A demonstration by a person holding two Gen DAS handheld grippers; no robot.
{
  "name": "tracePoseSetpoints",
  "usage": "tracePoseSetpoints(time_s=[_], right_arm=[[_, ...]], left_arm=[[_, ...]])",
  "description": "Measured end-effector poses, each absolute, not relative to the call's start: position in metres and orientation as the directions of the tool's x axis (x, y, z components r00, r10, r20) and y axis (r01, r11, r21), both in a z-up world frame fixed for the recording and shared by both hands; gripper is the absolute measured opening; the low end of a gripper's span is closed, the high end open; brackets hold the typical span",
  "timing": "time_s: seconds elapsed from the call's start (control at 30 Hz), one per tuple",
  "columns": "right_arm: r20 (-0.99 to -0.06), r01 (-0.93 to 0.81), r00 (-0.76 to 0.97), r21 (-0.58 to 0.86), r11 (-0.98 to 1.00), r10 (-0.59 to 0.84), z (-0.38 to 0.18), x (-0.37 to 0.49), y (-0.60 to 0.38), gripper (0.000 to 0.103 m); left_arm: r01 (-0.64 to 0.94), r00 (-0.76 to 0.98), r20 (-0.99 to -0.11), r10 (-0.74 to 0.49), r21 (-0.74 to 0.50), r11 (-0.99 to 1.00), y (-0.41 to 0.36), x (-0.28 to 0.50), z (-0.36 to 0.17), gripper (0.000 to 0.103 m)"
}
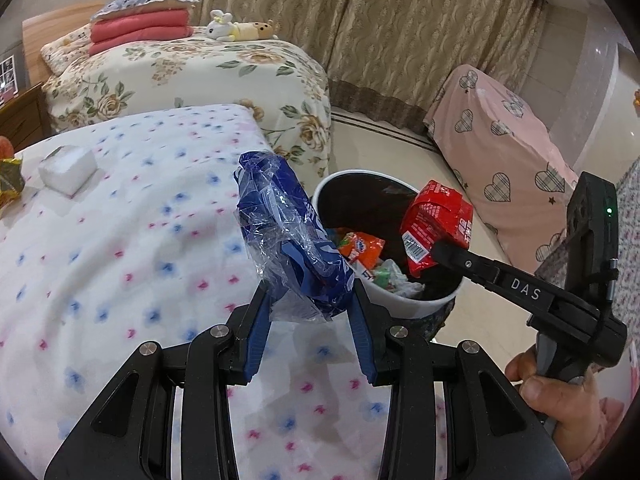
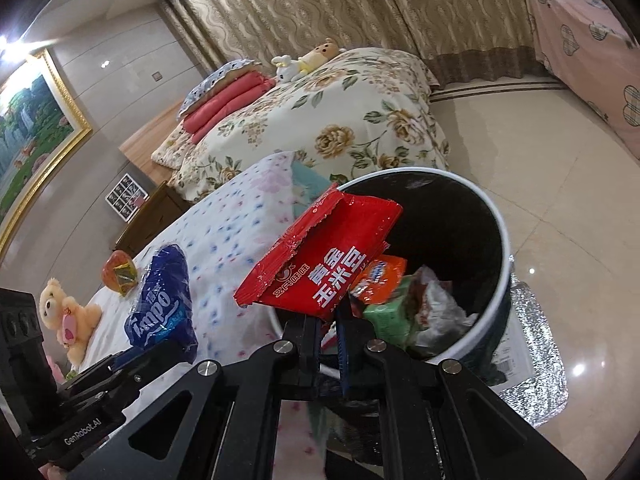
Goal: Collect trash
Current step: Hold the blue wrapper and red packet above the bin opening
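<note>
Left wrist view. The left claw (image 1: pixel 310 312) grips a crumpled blue-and-clear plastic tissue wrapper (image 1: pixel 288 240) between its blue pads; the wrapper stands up from the jaws over the edge of the bed with the white sheet dotted in pink and blue flowers (image 1: pixel 120 240), just short of the round white-rimmed, dark-lined waste bin (image 1: pixel 416 306). The right claw (image 1: pixel 438 248) reaches in from the right, a person's hand (image 1: pixel 560 396) on its handle, clamped on a red foil snack packet (image 1: pixel 436 228) that hangs above the bin's mouth. The bin already contains an orange packet (image 1: pixel 360 248) and crumpled white paper. A white foam block (image 1: pixel 68 170) lies on the bed, well apart.

Judgement: the step is the drop. The red packet looks placed for release. The blue wrapper needs carrying farther over the rim first; it is light and springy, so it may cling to a pad or drift out.

Right wrist view. The right claw (image 2: pixel 332 320) is fully closed, pinching the red foil snack packet (image 2: pixel 320 256) by its lower edge; most of the packet sits over the near rim of the waste bin (image 2: pixel 502 240). The blue wrapper (image 2: pixel 164 304) shows at the left, above the bed (image 2: pixel 224 240). Silver foil lies on the floor beside the bin.

Judgement: move the packet toward the bin's centre before opening, since part overhangs the bed side. Open the jaws wide and tilt downward so the foil slides off.
</note>
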State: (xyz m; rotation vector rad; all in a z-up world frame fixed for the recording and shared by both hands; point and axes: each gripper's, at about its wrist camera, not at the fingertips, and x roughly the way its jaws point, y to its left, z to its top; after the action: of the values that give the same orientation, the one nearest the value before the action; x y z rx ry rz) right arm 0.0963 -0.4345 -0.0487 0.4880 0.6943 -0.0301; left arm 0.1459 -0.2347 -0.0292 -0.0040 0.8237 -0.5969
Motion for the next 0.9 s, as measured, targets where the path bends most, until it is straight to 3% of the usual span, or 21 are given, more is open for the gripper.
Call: tracePoseSetpoints(time_s=[0.9], right_arm=[[-0.650,0.234,0.753,0.410,0.881,0.103,-0.052,0.105,-0.475,0.007]], left_arm=[[0.598,0.459,-0.708,-0.536,-0.200,0.776,-0.299,0.158,-0.028,0.036]])
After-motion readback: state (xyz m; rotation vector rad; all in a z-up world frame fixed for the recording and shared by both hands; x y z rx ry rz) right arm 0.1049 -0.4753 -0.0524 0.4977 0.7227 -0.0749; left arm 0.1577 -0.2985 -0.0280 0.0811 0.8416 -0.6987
